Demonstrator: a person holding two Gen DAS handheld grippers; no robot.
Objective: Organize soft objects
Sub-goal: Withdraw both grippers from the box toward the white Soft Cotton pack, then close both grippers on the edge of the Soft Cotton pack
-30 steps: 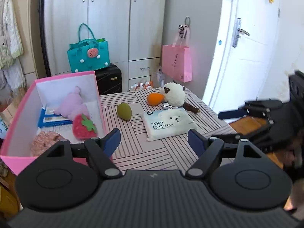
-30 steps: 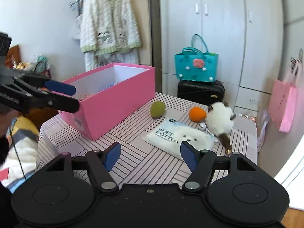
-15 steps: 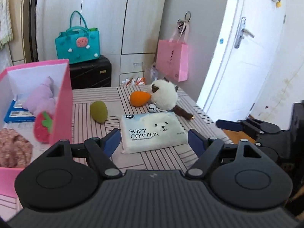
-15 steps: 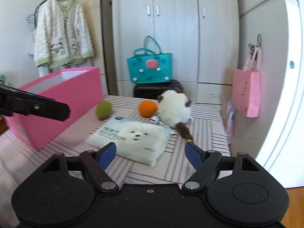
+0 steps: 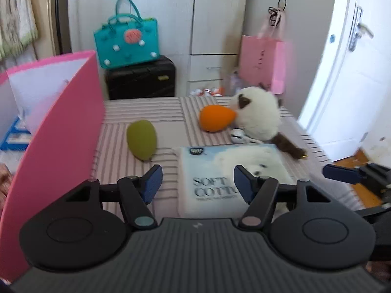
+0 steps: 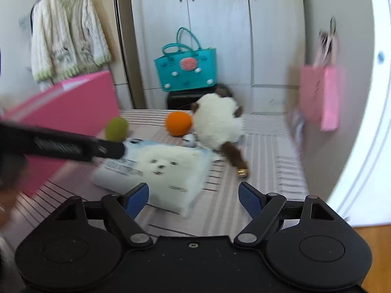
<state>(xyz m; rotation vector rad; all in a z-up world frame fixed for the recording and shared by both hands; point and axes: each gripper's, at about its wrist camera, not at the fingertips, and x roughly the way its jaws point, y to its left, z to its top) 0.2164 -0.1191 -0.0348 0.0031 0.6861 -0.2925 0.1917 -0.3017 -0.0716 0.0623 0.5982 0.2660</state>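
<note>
On the striped table (image 5: 146, 107) lie a white "Soft Cotton" tissue pack (image 5: 215, 166), an olive-green egg-shaped sponge (image 5: 141, 139), an orange egg-shaped sponge (image 5: 215, 120) and a white fluffy plush (image 5: 259, 114) with a brown tail. The pink box (image 5: 61, 122) stands at the left. My left gripper (image 5: 198, 183) is open and empty, just above the near edge of the pack. My right gripper (image 6: 194, 199) is open and empty, close over the pack (image 6: 158, 168). The plush (image 6: 217, 122), the orange sponge (image 6: 178, 123) and the green sponge (image 6: 116, 129) lie beyond it.
A teal bag (image 5: 127, 44) sits on a black case (image 5: 141, 78) behind the table. A pink paper bag (image 5: 264, 61) hangs at the right by a white door (image 5: 354, 73). A knitted cardigan (image 6: 68, 46) hangs at the left. The left gripper's finger (image 6: 61, 145) crosses the right wrist view.
Both grippers have moved forward and lower toward the tissue pack, which looms larger. The left view has swung right, so less of the pink box's inside shows. Both stay open.
</note>
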